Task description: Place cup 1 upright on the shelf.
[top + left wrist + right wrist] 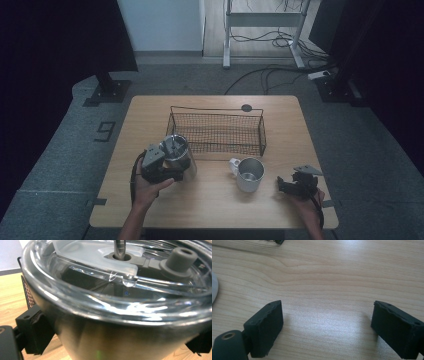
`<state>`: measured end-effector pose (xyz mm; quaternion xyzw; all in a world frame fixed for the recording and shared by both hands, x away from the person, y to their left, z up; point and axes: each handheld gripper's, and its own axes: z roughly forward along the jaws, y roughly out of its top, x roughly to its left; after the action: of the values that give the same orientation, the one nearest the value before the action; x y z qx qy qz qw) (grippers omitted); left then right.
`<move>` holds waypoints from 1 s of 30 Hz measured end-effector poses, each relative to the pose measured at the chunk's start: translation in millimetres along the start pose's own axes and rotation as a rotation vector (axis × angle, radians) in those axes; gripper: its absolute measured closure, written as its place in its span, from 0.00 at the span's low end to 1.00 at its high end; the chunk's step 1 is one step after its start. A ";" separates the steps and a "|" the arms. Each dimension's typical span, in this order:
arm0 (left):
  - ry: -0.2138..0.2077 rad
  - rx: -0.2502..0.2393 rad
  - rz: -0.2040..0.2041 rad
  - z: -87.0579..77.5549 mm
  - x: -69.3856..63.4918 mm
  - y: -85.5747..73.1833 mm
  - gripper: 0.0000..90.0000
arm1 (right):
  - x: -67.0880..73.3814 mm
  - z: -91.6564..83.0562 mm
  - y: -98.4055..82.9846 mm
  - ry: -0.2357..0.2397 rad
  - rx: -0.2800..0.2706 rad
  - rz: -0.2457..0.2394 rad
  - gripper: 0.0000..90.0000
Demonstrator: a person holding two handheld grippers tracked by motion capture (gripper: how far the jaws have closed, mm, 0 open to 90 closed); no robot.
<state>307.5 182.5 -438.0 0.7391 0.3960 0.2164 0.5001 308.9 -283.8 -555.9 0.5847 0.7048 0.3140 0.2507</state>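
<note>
We see the left hand-held gripper (172, 167) clamped around a lidded steel tumbler (178, 156), just left of the white mug (248, 174). The right hand-held gripper (289, 187), right of that mug, holds its jaws wide apart over the table (215, 210), gripping nothing.

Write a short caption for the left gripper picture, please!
Left gripper clamps a shiny steel tumbler with a clear lid, basket mesh just behind.

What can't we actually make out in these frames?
- Tumbler base: cut off by the bottom edge in the left gripper view; hidden behind the left tongs in the high view.
- Tumbler contents: glare on the clear lid hides them.
- White mug: the right gripper view's left edge cuts it down to a sliver.
- Dark disc beyond the wire basket: too small to identify.
- Right tongs: small and dark in the high view.
</note>
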 end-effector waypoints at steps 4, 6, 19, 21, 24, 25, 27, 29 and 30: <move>0.001 -0.003 -0.001 0.5 0.6 3.2 0.05 | 0.0 -0.1 0.0 0.001 0.000 -0.001 0.12; -0.001 -0.003 -0.004 0.8 1.3 4.2 0.05 | 0.0 -0.1 0.0 0.001 0.000 -0.001 0.12; 0.006 0.001 -0.006 4.9 4.1 10.2 0.05 | 0.0 -0.4 -0.1 0.003 -0.002 -0.004 0.13; 0.009 0.002 -0.008 5.7 4.3 11.1 0.05 | 0.1 -0.4 -0.1 0.002 -0.003 -0.004 0.13; 0.012 0.003 -0.003 6.6 4.8 12.8 0.05 | 0.0 -0.4 -0.1 0.003 -0.003 -0.004 0.13; 0.013 0.004 -0.003 6.9 4.9 13.3 0.05 | 0.0 -0.4 -0.1 0.003 -0.003 -0.004 0.13; 0.014 0.003 -0.005 7.7 5.3 14.3 0.05 | 0.0 -0.4 -0.1 0.003 -0.003 -0.004 0.13; 0.015 0.005 -0.005 8.2 5.8 14.8 0.05 | 0.1 -0.5 -0.1 0.003 -0.003 -0.004 0.13; 0.016 0.005 -0.004 8.5 6.3 15.0 0.05 | 0.0 -0.5 -0.2 0.003 -0.004 -0.004 0.14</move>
<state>322.9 179.9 -428.3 0.7380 0.4018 0.2203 0.4954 308.5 -283.8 -555.7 0.5822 0.7059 0.3155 0.2515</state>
